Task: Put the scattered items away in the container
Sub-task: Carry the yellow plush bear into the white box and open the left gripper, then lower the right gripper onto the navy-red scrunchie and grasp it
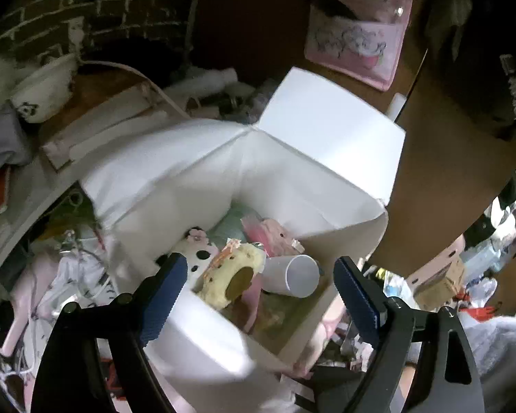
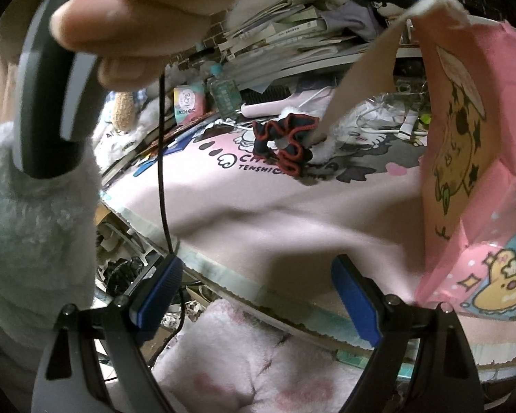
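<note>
Left gripper (image 1: 259, 290): you hold it above the box, its jaws wide apart, with nothing between the pads.
Box (image 1: 330, 127): white, flaps open, and it fills the middle of the left view.
Inside the box: a white cup (image 1: 294, 275) lies on its side; just left of it is a yellow plush ring (image 1: 232, 277); behind these sit a pink toy (image 1: 275, 235) and a spotted plush (image 1: 197, 251).
Right gripper (image 2: 256, 292): your jaws are spread and empty, over the pink mat (image 2: 258, 206).
Scrunchie (image 2: 285, 146): dark with red edge, it lies on the mat, well apart from your right gripper.
Pink bag (image 2: 478, 158): it stands at the right of the mat.
</note>
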